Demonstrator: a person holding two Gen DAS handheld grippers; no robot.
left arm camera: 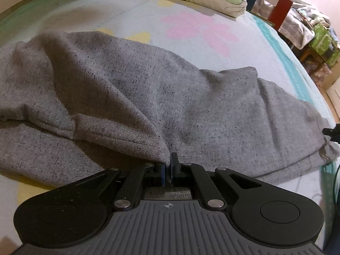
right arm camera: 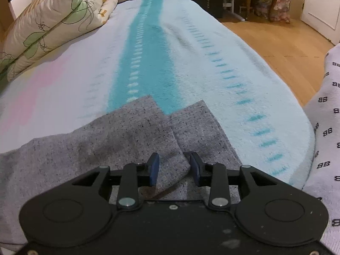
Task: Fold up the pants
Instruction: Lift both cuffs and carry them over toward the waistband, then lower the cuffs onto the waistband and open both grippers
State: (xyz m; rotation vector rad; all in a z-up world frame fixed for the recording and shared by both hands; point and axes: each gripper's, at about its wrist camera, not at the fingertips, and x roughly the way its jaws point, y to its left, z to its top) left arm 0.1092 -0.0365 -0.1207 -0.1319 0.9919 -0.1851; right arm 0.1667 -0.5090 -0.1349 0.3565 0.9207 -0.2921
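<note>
Left wrist view: your left gripper pinches a hem of the speckled grey knit pants; your right gripper is spread, straddling a fold.

Pants ran off the left wrist pic's left edge, so the waist end couldn't be made out. Right gripper showed only as a dark sliver at that pic's right edge, fingers out of sight. Left gripper body covered the bed's near edge. Quilt cut off at top-left in right wrist pic. Clutter past the bed's far corner was too blurred to ID.
</note>
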